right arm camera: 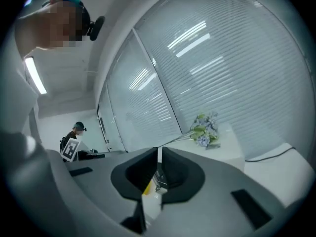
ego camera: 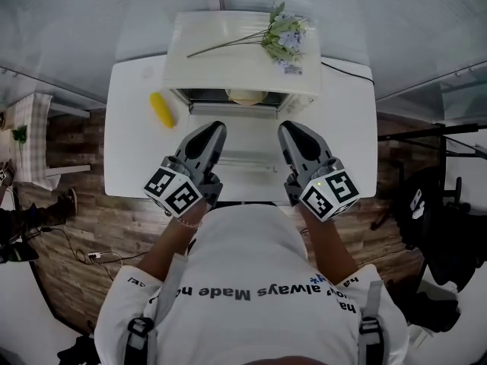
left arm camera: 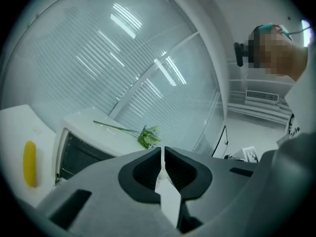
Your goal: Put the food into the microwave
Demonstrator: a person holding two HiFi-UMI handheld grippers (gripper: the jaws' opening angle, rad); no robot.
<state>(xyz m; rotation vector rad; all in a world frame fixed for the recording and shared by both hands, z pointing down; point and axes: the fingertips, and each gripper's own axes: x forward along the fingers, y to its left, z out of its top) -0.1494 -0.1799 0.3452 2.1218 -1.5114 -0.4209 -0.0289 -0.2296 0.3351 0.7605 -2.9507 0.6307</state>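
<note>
A cream microwave (ego camera: 243, 55) stands at the back of the white table (ego camera: 346, 143). Its door (ego camera: 243, 147) hangs open toward me, and something pale (ego camera: 245, 96) lies just inside the dark opening (left arm camera: 79, 152). To the left of the microwave a yellow corn cob (ego camera: 161, 109) (left arm camera: 30, 163) lies on the table. My left gripper (ego camera: 216, 128) (left arm camera: 162, 149) is held up over the open door, shut and holding nothing. My right gripper (ego camera: 288, 128) (right arm camera: 158, 151) is beside it at the same height, jaws together, nothing in them. Both point level at the microwave.
A bunch of flowers (ego camera: 285, 36) (left arm camera: 148, 136) (right arm camera: 205, 130) lies on the microwave's top. A black cable (ego camera: 346, 68) runs off the table's back right. Black equipment (ego camera: 437, 204) stands on the wooden floor at the right. A person (right arm camera: 76, 132) stands far off.
</note>
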